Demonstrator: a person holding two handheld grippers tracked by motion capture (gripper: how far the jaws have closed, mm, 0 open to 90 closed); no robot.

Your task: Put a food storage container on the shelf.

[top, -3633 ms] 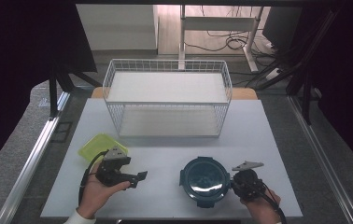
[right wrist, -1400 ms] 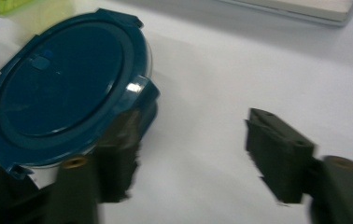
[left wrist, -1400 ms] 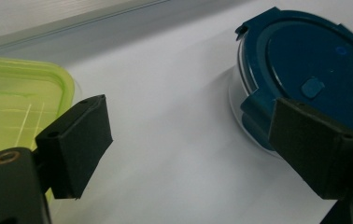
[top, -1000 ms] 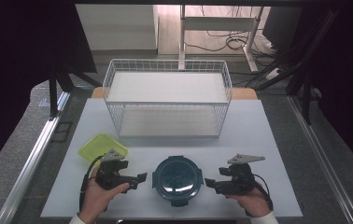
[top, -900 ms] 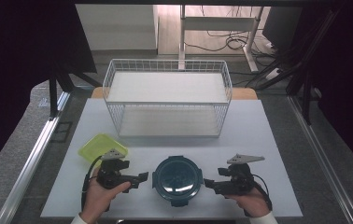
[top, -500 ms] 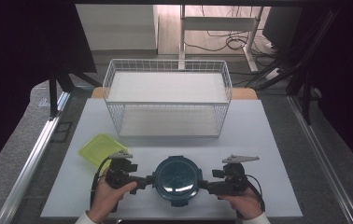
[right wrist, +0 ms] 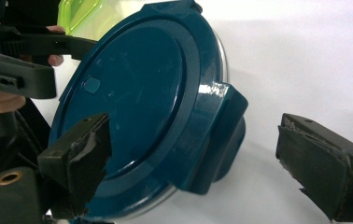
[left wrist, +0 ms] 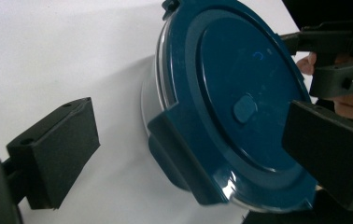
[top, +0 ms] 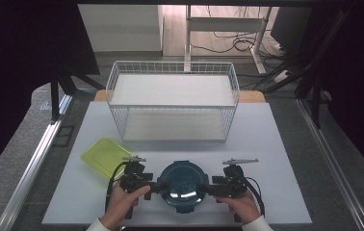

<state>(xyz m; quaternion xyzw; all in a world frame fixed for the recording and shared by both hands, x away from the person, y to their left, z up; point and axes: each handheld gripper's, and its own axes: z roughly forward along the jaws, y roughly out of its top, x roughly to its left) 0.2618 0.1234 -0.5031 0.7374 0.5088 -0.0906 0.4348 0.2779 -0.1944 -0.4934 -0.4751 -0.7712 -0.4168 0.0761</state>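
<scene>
A round container with a dark teal clip-on lid sits near the table's front edge. My left gripper is at its left side and my right gripper at its right, both pointing inward at it. In the left gripper view the left gripper is open, and a lid clip stands between the jaws without touching them. The right gripper is open too, and its jaws straddle another lid clip. Both pairs of jaws have just been opening.
A yellow-green flat lid lies on the white table behind my left hand. A white wire basket stands at the back centre. Metal rails run along the table's sides.
The container has moved from beside the right gripper to the front centre. Over the last second both grippers have closed in on it from either side and come lower.
</scene>
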